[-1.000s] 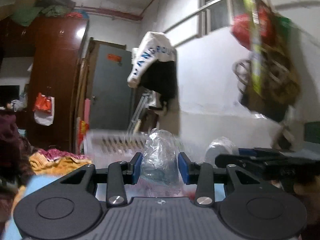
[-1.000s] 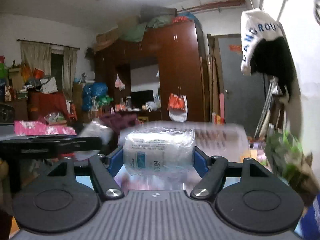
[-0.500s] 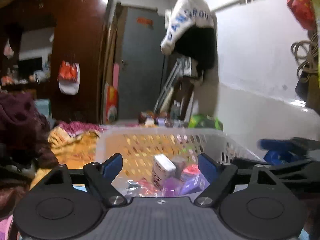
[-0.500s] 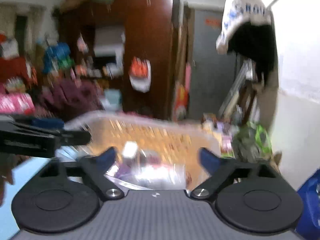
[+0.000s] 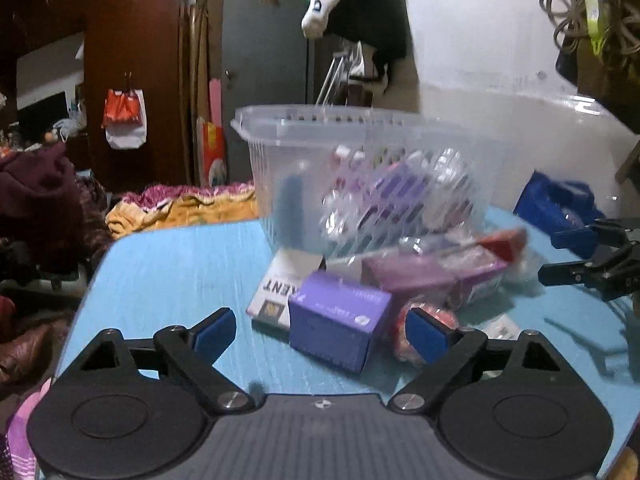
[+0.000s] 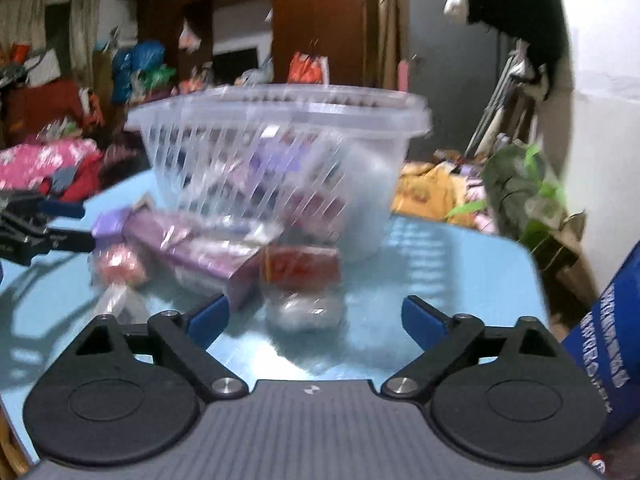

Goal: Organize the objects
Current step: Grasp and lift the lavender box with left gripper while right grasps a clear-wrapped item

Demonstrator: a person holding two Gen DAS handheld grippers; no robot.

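Note:
A clear slotted plastic basket [image 5: 280, 152] stands on the light blue table [image 5: 168, 264] and holds several small packages; it also shows in the right wrist view [image 6: 400, 116]. In front of it lie a purple box [image 5: 336, 320], a long purple pack in clear wrap [image 6: 192, 244], a red pack [image 6: 300, 266], a red-white round item [image 5: 400, 336] and a clear-wrapped item [image 6: 304, 308]. My left gripper [image 5: 320, 330] is open and empty, its jaws either side of the purple box. My right gripper [image 6: 316, 316] is open and empty, low over the table before the clear-wrapped item.
A white card printed with dark letters [image 5: 276, 292] lies under the purple box. A blue bag [image 5: 556, 204] sits at the table's right. Piled clothes [image 5: 180, 204] lie beyond the far edge. A potted plant [image 6: 524, 196] stands right of the table.
Both grippers held clear-wrapped items above the basket, opened and let them go. They have since dropped back low in front of the basket, open and empty.

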